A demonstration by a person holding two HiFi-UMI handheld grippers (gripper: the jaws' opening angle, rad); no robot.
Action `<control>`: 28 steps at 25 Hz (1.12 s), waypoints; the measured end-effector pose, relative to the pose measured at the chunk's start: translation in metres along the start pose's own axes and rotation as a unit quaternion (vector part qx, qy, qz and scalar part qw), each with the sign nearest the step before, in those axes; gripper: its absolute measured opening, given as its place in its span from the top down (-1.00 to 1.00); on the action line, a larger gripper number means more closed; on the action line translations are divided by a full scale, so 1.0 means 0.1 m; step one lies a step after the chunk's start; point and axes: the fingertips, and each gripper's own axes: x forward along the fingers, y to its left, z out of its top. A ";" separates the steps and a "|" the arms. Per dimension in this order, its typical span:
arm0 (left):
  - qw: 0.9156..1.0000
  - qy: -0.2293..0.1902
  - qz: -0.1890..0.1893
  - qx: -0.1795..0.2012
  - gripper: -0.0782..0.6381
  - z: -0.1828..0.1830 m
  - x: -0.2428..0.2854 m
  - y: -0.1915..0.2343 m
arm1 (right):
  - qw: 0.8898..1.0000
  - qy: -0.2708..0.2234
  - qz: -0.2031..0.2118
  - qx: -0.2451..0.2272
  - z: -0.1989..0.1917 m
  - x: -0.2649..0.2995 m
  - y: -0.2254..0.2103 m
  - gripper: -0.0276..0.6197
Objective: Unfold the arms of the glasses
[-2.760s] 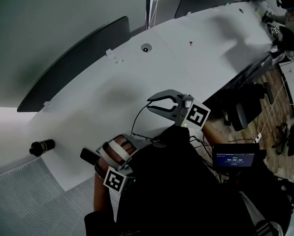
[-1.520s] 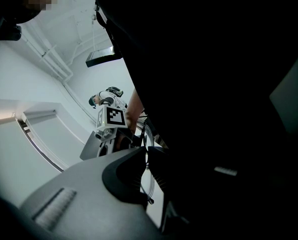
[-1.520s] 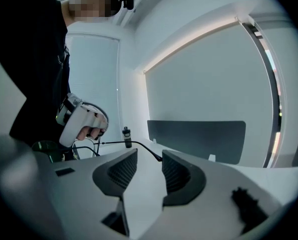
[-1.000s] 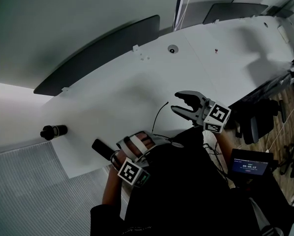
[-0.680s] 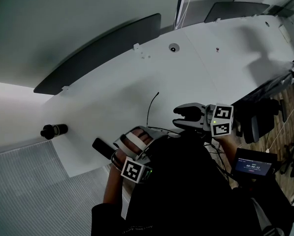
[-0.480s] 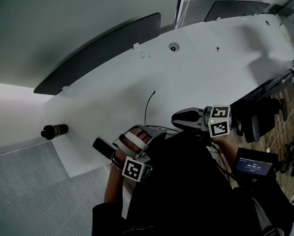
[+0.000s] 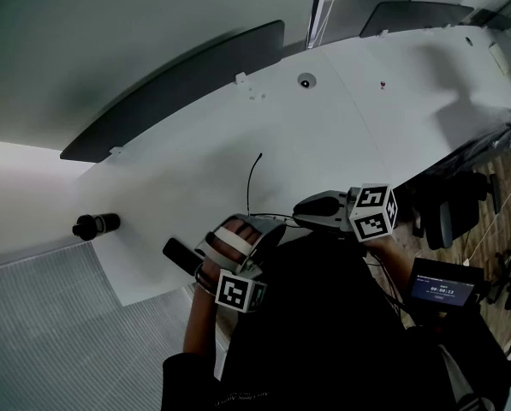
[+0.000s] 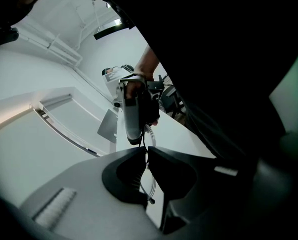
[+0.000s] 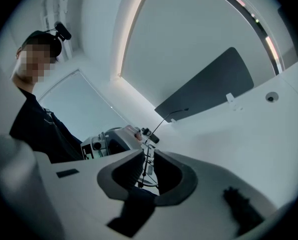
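The thin wire glasses [image 7: 250, 187] hang above the near edge of the white table [image 7: 341, 135], with one arm sticking up and away. My left gripper [image 7: 266, 224] is shut on the frame; the wire rim [image 8: 148, 133] runs out from between its jaws [image 8: 145, 151]. My right gripper [image 7: 303, 212] faces it from the right. Its jaws have just been closing and stand narrow around the frame [image 9: 148, 160]. Light still shows between the wire and one jaw. The raised arm [image 9: 168, 116] rises past the right gripper [image 9: 149, 156].
A black cylinder [image 7: 97, 224] lies at the table's left end and a dark flat object [image 7: 180, 255] near its front edge. A dark partition panel [image 7: 178, 84] lines the far side. Beyond the right edge are office chairs [image 7: 448, 217] and a lit screen [image 7: 443, 288].
The right gripper has dropped, rolled and come left to the glasses, and its jaws have narrowed from wide open. The left gripper with the glasses shifted slightly; the raised arm now points more upright.
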 end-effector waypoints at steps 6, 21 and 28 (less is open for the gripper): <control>1.000 0.004 -0.003 0.000 0.72 0.00 -0.01 0.00 | 0.999 0.032 0.001 0.000 -0.03 0.08 0.00 0.71; 1.000 0.014 0.003 -0.002 0.72 -0.06 0.00 0.04 | 0.999 0.051 -0.001 0.007 0.03 0.14 0.00 0.86; 1.000 0.014 0.012 0.002 0.72 -0.07 0.01 0.08 | 0.999 0.043 -0.011 0.011 0.05 0.13 -0.05 0.86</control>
